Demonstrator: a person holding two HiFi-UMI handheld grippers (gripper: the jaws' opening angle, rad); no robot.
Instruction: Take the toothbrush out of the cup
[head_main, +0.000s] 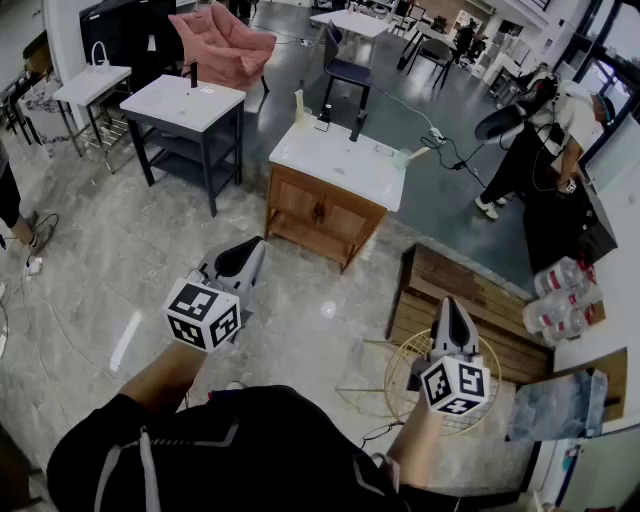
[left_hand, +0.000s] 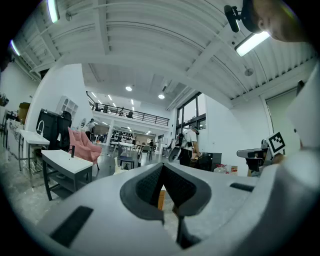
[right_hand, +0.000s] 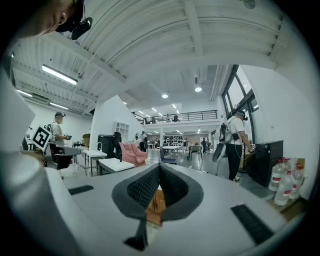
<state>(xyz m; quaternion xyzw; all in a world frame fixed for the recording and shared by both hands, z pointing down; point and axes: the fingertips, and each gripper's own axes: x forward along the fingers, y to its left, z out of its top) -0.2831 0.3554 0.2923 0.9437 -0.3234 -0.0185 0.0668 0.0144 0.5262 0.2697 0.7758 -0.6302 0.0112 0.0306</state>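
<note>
Head view: grey left gripper (head_main: 252, 250) and grey right gripper (head_main: 450, 308) both pressed together, empty, well short of white-topped wooden surface (head_main: 340, 155); pale toothbrush (head_main: 297, 97) upright in pale cup (head_main: 300, 116) at far left corner of that surface.

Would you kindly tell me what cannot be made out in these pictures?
- Head view: the small items on the white-topped cabinet are too small to identify.
- Left gripper view: the shut left gripper blocks the cabinet; only a wood sliver shows.
- Right gripper view: the shut right gripper does the same.
</note>
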